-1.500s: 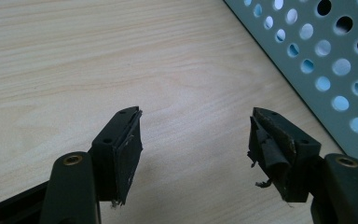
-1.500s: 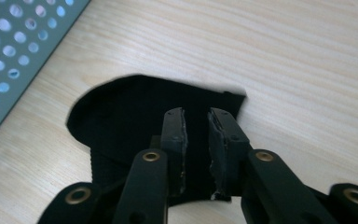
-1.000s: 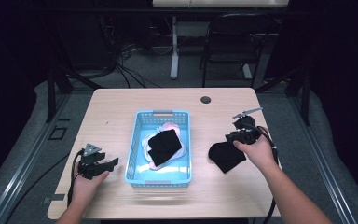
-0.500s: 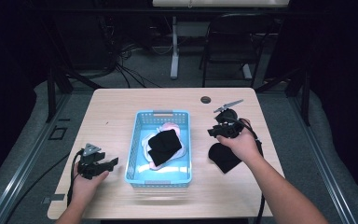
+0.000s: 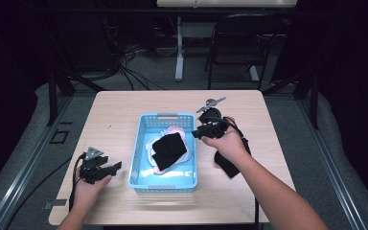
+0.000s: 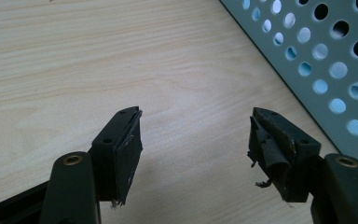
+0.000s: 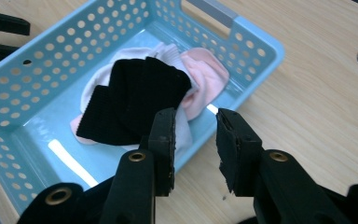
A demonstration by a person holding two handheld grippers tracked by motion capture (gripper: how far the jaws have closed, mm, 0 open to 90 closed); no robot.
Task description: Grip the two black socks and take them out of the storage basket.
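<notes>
Right tongs (image 5: 197, 132) hover released at the blue basket's (image 5: 137, 158) three o'clock rim, jaws just opening, empty; left tongs (image 5: 116, 167) rest released on the wooden surface (image 5: 120, 115).

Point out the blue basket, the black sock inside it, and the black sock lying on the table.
Basket (image 5: 138, 153), high view, left wall.
Sock in basket (image 5: 168, 149), high view, middle of the fabric.
Sock on table (image 5: 226, 164), high view, part showing below the right hand.
</notes>
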